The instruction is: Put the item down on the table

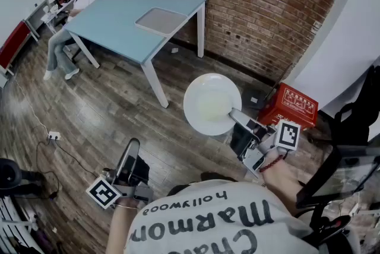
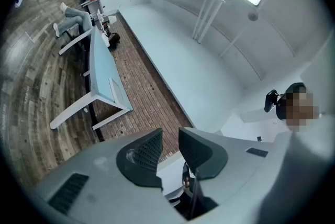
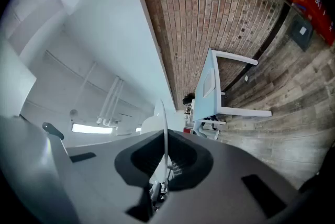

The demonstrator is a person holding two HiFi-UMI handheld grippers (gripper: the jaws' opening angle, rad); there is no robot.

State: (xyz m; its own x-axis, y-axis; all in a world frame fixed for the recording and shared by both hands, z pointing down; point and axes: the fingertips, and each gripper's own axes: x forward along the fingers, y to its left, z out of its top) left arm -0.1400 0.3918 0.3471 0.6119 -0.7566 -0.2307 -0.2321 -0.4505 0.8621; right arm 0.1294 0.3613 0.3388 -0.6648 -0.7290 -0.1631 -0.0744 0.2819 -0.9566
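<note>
Nearest the head camera is the person's white printed shirt (image 1: pixel 208 223). The left gripper (image 2: pixel 169 136) is at the lower left of the head view, beside the shirt, with its marker cube (image 1: pixel 104 192) facing up. In the left gripper view its two dark pads stand a narrow gap apart and nothing sits between them. The right gripper (image 3: pixel 165 139) is raised ahead of the shirt at the right. In the right gripper view its pads are closed on the rim of the plate (image 1: pixel 208 103), which appears there edge-on as a thin white line between them. In the head view the plate is round, white and roughly level, gripped at its near right rim. It hangs in the air over the wooden floor (image 1: pixel 107 110), well apart from the table (image 1: pixel 113 21). A red box (image 1: pixel 291 105) stands on the floor just right of the plate, at the foot of the brick wall (image 1: pixel 261 15). Farther off, the light blue table stands on white legs. A grey tray (image 1: pixel 161 21) lies flat on it beside its right edge, toward the far right corner. A seated person (image 1: pixel 74 6) is at the table's far left corner. The brick wall runs behind the table.
</note>
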